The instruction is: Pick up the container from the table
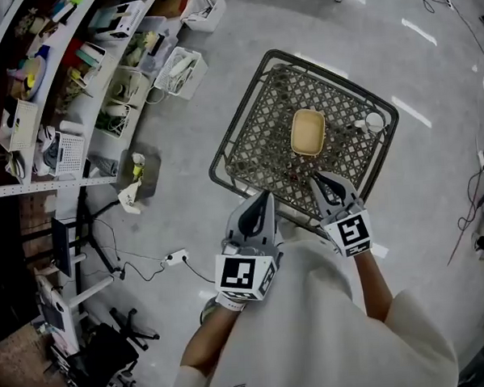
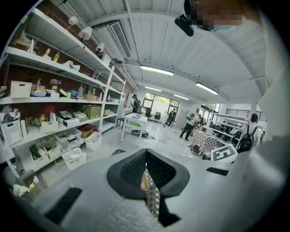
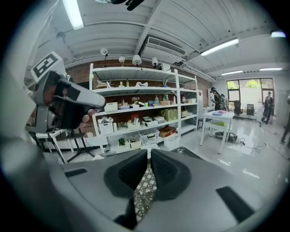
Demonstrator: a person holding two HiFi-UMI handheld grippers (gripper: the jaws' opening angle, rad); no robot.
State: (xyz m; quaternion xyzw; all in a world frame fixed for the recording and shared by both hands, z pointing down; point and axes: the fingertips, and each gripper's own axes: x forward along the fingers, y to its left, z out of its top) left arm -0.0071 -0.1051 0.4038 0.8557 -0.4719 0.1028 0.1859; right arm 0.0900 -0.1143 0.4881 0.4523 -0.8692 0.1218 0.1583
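Note:
A tan rectangular container (image 1: pixel 308 133) lies on the black metal lattice table (image 1: pixel 255 143), near its middle. Both grippers hover over the table's near edge, short of the container and apart from it. My left gripper (image 1: pixel 265 197) is shut and empty, pointing toward the table. My right gripper (image 1: pixel 316 179) is also shut with nothing in it, its tips closest to the container. In the left gripper view the left gripper (image 2: pixel 146 156) has its jaws closed, with a sliver of the container (image 2: pixel 143 181) and the lattice table (image 2: pixel 153 199) below. The right gripper (image 3: pixel 149 155) shows only lattice table (image 3: pixel 145 190) beneath it.
A small white cup (image 1: pixel 374 123) stands at the table's right corner. Shelving (image 1: pixel 50 85) full of bins and clutter runs along the left, with white baskets (image 1: pixel 180 70) on the floor beside it. A power strip and cable (image 1: pixel 174 257) lie on the floor at the near left.

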